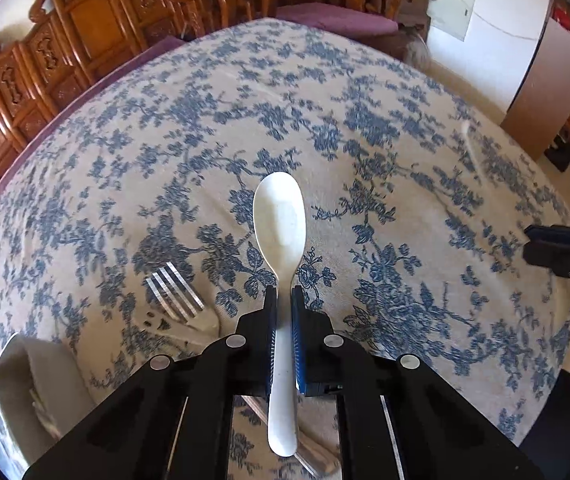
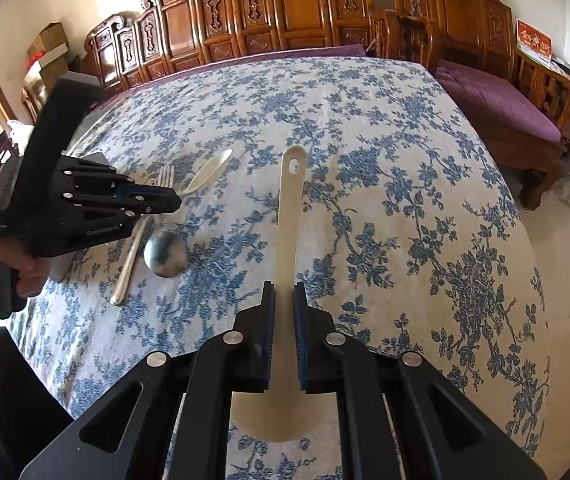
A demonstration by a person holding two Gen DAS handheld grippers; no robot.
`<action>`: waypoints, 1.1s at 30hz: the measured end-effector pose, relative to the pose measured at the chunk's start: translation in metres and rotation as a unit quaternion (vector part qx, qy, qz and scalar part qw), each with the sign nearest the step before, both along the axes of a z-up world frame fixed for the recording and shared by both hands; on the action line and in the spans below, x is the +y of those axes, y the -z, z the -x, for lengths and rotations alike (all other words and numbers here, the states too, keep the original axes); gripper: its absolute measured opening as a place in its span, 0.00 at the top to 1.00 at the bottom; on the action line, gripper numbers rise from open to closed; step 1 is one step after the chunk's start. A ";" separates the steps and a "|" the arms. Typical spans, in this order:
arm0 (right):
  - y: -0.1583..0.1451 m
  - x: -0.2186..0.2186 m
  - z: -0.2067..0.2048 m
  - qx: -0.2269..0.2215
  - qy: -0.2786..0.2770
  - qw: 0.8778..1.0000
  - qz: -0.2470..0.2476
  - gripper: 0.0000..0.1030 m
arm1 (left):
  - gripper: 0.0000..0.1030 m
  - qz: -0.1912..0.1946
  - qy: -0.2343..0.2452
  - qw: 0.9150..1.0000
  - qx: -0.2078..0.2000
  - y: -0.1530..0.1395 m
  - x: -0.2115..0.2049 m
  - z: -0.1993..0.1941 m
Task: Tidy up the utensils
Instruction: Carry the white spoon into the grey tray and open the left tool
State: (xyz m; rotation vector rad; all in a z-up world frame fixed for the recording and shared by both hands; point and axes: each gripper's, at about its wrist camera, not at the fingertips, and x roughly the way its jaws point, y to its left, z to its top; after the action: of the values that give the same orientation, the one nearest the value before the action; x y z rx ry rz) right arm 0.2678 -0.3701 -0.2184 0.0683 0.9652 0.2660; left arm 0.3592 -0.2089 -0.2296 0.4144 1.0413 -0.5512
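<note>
The left gripper (image 1: 283,292) has its jaws clamped on the slim handle of a white spoon (image 1: 279,220), bowl pointing away and clear of the cloth. The grip sits near the neck, with a long stretch of handle trailing back between the fingers, so the risk I see is the spoon pivoting or sliding through the pads if the hand swings quickly — smooth plastic on a narrow shaft gives little to hold.

The right gripper (image 2: 283,294) is closed on the handle of a cream rice paddle (image 2: 289,216). Its broad blade lies back under the gripper while the handle with the hanging hole juts forward. That heavy end behind the pads could lever the paddle round if the squeeze slackens.

Just beyond the left jaws a metal fork (image 1: 175,290) lies on the blue-flowered tabletop (image 1: 365,120), and in the right wrist view a metal spoon (image 2: 165,254) rests close beside it. Both lie under the left hand's path — a low pass could knock them across the cloth. With two long utensils held at once, their tips could also clash where the hands converge.
</note>
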 end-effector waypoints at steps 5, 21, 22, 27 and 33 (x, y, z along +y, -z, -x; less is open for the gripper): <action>-0.013 0.015 0.006 -0.016 -0.016 1.000 0.001 0.89 | 0.94 0.009 -0.017 1.000 -0.023 -0.027 0.017 0.016; -0.037 0.072 0.020 -0.049 -0.071 0.996 0.027 0.89 | 0.94 0.018 -0.065 0.996 -0.065 -0.076 0.089 0.053; -0.038 0.075 0.021 -0.051 -0.073 0.996 0.026 0.89 | 0.94 0.018 -0.071 0.995 -0.066 -0.077 0.095 0.054; -0.040 0.089 0.024 -0.054 -0.085 0.995 0.025 0.89 | 0.94 0.023 -0.100 0.993 -0.065 -0.074 0.122 0.055; -0.038 0.100 0.025 -0.051 -0.095 0.994 0.027 0.89 | 0.94 0.031 -0.143 0.988 -0.048 -0.057 0.159 0.048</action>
State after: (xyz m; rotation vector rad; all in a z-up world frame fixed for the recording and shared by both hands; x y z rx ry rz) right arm 0.2426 -0.2701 -0.1806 -0.0859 0.8765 0.4144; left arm 0.3109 -0.0498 -0.1723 0.2277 0.9685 -0.3036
